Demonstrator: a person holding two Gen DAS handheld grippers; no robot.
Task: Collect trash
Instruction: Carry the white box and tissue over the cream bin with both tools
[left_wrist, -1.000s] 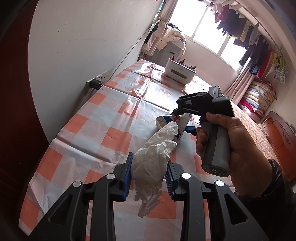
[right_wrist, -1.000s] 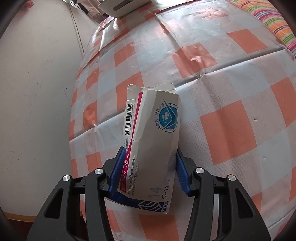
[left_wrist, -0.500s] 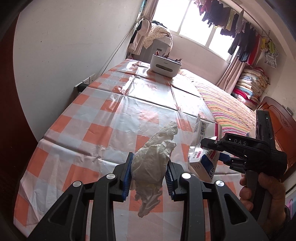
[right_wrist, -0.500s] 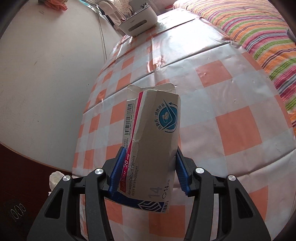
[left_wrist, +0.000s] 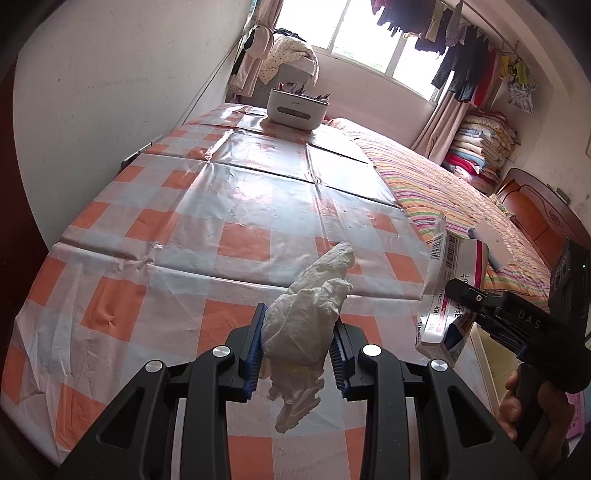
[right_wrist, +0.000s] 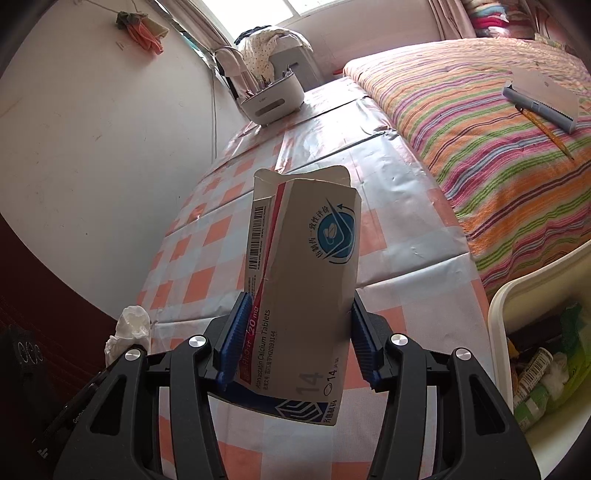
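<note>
Trash, item one: crumpled white tissue (left_wrist: 301, 328), pinched between the blue pads of the left gripper (left_wrist: 297, 349), carried in the air over the checked tablecloth (left_wrist: 155, 258).
Trash, item two: opened medicine box (right_wrist: 301, 295) (tablet carton, top flap up), clamped across its lower part by the right gripper (right_wrist: 299, 345), off the table surface.
Left claw: clenched on the tissue; a loose tail hangs below the pads.
Right claw: grasping the box, both pads pressed on its sides.
Relative position: right gripper with its box sits to the right of the tissue, past the table's right edge in the left wrist view.
Bin: white-rimmed container (right_wrist: 496, 314) at lower right of the right wrist view, wrappers inside.
Background: white caddy (left_wrist: 297, 109) at the far table end; striped bedspread (right_wrist: 480, 122) beside the table.
</note>
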